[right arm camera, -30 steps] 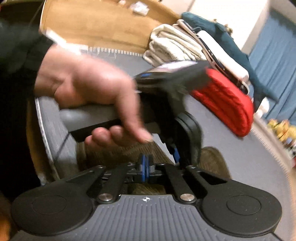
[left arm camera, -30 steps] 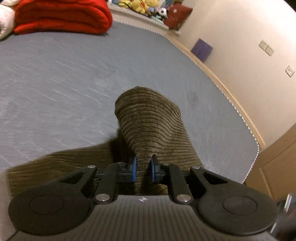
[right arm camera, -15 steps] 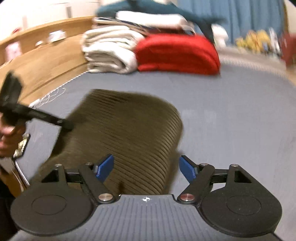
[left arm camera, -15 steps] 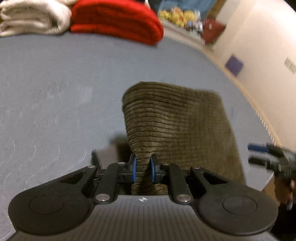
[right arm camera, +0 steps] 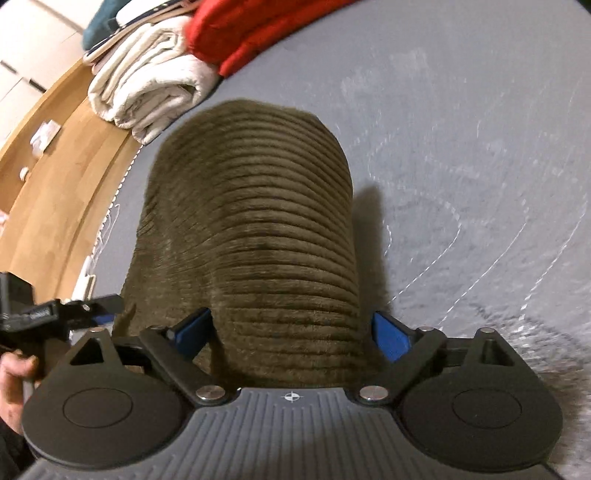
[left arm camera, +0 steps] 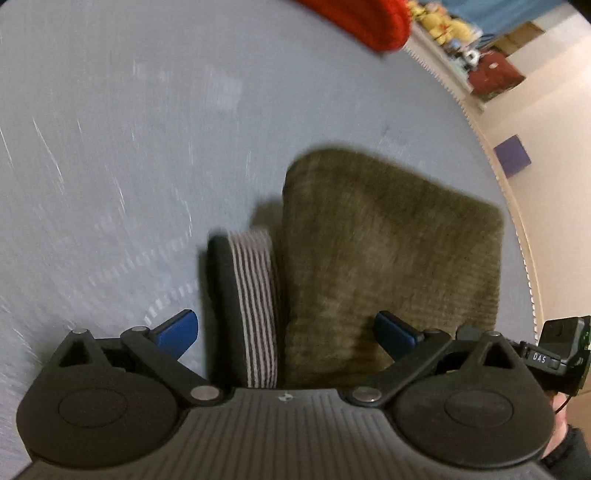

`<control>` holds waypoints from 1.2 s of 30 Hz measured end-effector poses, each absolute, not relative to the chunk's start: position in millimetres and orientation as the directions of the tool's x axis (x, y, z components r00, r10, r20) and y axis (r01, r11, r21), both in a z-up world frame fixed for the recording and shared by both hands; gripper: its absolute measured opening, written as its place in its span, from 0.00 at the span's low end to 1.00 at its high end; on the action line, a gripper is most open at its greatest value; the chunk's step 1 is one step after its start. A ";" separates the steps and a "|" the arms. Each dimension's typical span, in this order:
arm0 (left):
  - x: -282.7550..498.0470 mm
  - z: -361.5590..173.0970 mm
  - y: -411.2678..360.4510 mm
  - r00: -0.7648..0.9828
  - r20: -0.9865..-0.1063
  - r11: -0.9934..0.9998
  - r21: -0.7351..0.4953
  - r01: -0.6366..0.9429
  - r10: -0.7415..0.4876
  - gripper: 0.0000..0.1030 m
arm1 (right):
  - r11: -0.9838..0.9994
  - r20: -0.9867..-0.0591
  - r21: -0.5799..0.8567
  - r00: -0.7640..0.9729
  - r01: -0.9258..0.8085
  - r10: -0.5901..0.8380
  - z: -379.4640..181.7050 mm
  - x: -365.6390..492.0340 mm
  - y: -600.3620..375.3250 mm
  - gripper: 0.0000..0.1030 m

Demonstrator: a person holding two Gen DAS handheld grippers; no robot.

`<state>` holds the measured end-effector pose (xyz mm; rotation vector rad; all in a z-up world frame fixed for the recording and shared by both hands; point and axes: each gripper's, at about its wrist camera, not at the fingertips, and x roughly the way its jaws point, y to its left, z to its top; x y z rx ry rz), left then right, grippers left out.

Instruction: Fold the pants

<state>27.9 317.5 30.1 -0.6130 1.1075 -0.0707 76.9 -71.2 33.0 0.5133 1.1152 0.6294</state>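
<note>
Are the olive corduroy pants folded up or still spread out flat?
Folded. The olive corduroy pants form a compact doubled bundle with a rounded fold edge on the grey bed, both grippers open.

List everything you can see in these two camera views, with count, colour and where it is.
pants: one, olive-brown corduroy, folded on the bed
striped cloth: one, grey and white, just left of the pants
bed: one, grey cover
red blanket: one, far end of bed
white towel: one, folded, beside the red blanket
plush toys: several, yellow, on far ledge
left gripper: jaws open, over the pants
right gripper: jaws open, astride the pants
</note>
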 end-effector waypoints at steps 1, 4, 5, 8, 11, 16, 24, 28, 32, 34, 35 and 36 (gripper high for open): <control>30.8 27.5 314.3 0.451 -0.817 0.832 -0.499 -0.241 -0.359 0.95 | 0.711 -0.647 0.673 0.304 -0.206 0.700 30.8 76.8 -71.2 0.72; 39.0 28.5 294.3 0.440 -0.835 0.878 -0.443 -0.182 -0.330 0.84 | 0.692 -0.615 0.678 0.325 -0.248 0.719 33.6 74.4 -73.0 0.48; 40.9 34.0 287.3 0.444 -0.842 0.894 -0.414 -0.172 -0.305 0.82 | 0.691 -0.609 0.676 0.334 -0.257 0.720 36.5 71.5 -75.9 0.45; 44.2 57.0 271.5 0.494 -0.826 0.913 -0.384 -0.139 -0.272 0.57 | 0.692 -0.585 0.653 0.374 -0.309 0.719 54.5 60.8 -83.6 0.38; 49.5 79.0 251.4 0.565 -0.766 0.909 -0.411 -0.065 -0.306 0.51 | 0.695 -0.550 0.634 0.434 -0.340 0.714 73.8 54.1 -107.2 0.37; 75.6 104.6 206.4 0.651 -0.669 0.897 -0.441 0.041 -0.358 0.51 | 0.716 -0.480 0.583 0.549 -0.384 0.685 104.0 66.8 -161.7 0.37; 119.6 113.5 165.4 0.717 -0.587 0.897 -0.425 0.123 -0.376 0.51 | 0.754 -0.430 0.511 0.636 -0.413 0.641 125.7 105.9 -217.5 0.37; 143.0 90.0 159.6 0.694 -0.640 0.916 -0.396 0.069 -0.329 0.61 | 0.773 -0.462 0.502 0.635 -0.389 0.619 110.8 133.7 -221.9 0.43; 163.5 62.5 148.2 0.624 -0.781 0.992 -0.084 -0.098 -0.005 0.79 | 0.936 -0.651 0.330 0.690 -0.118 0.317 76.4 160.4 -218.5 0.65; 159.5 76.4 142.2 0.651 -0.759 0.993 -0.062 -0.105 0.022 0.77 | 0.947 -0.660 0.312 0.698 -0.083 0.278 73.8 161.2 -226.0 0.63; 155.6 87.1 137.2 0.679 -0.734 0.995 -0.057 -0.084 0.015 0.77 | 0.937 -0.647 0.335 0.698 -0.099 0.306 76.8 159.4 -227.9 0.63; 153.4 96.2 132.3 0.709 -0.705 0.997 -0.055 -0.053 -0.002 0.77 | 0.926 -0.629 0.351 0.698 -0.138 0.342 81.8 156.2 -227.4 0.62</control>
